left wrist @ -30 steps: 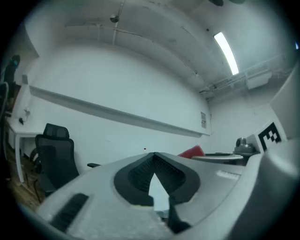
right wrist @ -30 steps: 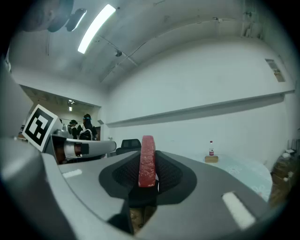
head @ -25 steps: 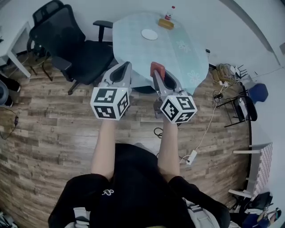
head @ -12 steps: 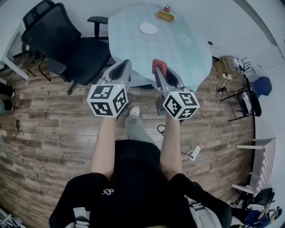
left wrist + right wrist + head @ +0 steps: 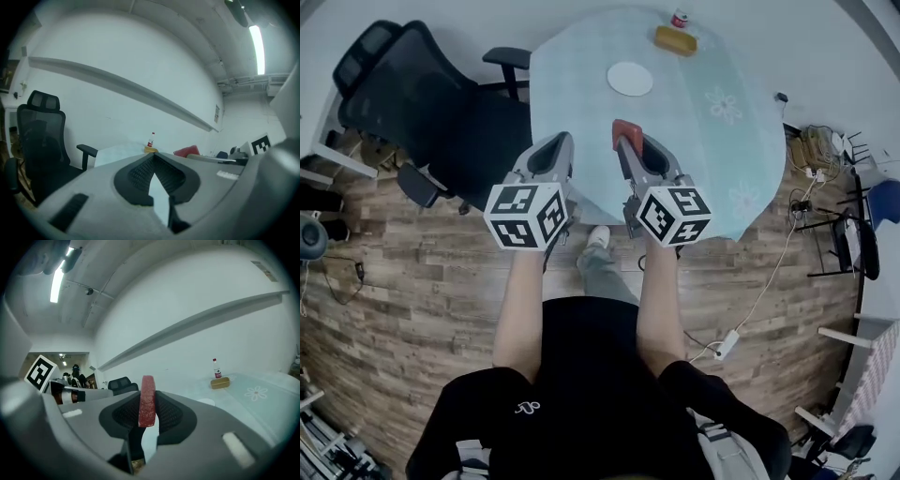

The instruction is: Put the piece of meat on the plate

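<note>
A flat red piece of meat [image 5: 624,130] [image 5: 147,405] stands on edge between the pads of my right gripper [image 5: 630,142] [image 5: 148,394], which is shut on it above the near part of the table. The white plate [image 5: 630,78] [image 5: 206,401] lies empty further along the pale teal table [image 5: 722,141], ahead of both grippers. My left gripper [image 5: 558,142] [image 5: 152,156] is level beside the right one at the table's near left edge, jaw tips touching, nothing in them. The left gripper view shows the meat [image 5: 186,151] off to the right.
A yellow block [image 5: 675,40] [image 5: 220,382] and a small red-capped bottle [image 5: 680,18] [image 5: 216,368] stand at the table's far end. A black office chair [image 5: 412,94] [image 5: 40,136] stands left of the table. Cables [image 5: 769,281] trail over the wooden floor on the right.
Both grippers have advanced together toward the table, and the plate lies closer ahead of them. The meat stays gripped in the right gripper.
</note>
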### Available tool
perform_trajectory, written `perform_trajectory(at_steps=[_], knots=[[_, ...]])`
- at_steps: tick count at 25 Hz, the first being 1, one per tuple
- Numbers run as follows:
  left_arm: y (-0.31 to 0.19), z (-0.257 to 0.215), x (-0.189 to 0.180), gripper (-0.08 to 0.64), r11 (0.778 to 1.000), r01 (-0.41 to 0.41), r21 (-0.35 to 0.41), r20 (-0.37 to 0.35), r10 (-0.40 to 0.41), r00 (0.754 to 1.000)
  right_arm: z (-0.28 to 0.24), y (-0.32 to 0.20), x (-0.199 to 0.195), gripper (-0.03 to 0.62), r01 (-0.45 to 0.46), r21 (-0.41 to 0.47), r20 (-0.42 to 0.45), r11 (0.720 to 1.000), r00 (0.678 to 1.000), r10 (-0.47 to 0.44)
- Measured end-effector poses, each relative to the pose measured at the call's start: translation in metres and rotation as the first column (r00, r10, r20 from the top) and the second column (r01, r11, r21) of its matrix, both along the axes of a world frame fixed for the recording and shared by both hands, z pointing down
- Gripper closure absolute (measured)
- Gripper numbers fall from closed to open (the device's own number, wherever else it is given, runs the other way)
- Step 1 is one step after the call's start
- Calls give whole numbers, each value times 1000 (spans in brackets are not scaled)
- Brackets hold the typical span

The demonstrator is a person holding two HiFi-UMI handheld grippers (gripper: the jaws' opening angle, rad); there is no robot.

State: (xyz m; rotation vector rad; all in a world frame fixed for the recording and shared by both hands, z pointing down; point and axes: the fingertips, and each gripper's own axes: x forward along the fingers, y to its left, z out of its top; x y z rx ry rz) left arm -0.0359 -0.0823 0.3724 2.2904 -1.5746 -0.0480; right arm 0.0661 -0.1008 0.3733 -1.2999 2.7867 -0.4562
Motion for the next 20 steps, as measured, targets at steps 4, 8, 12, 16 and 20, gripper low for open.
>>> perform_trajectory(at_steps=[4,8,12,16,20], knots=[[-85,12,26,563,998,-28,-60,62,32,998,12,-93,28,492,-47,-56,42,997,998,50],[-148,23,50,563,994,-22,-110,98,33,995,16,-167,71,492,-124,-93,84,988,988,132],[-189,33,59,563,989,-36,-141,99,51,994,29,-211,93,492,-172,-124,97,977,978,184],[-220,44,57,563,985,-55,-165,94,71,993,47,-235,89,492,-177,-166,81,970,978,192],[-239,76,51,563,969,-95,-227,70,114,991,73,-248,71,492,-184,-209,45,960,979,197]])
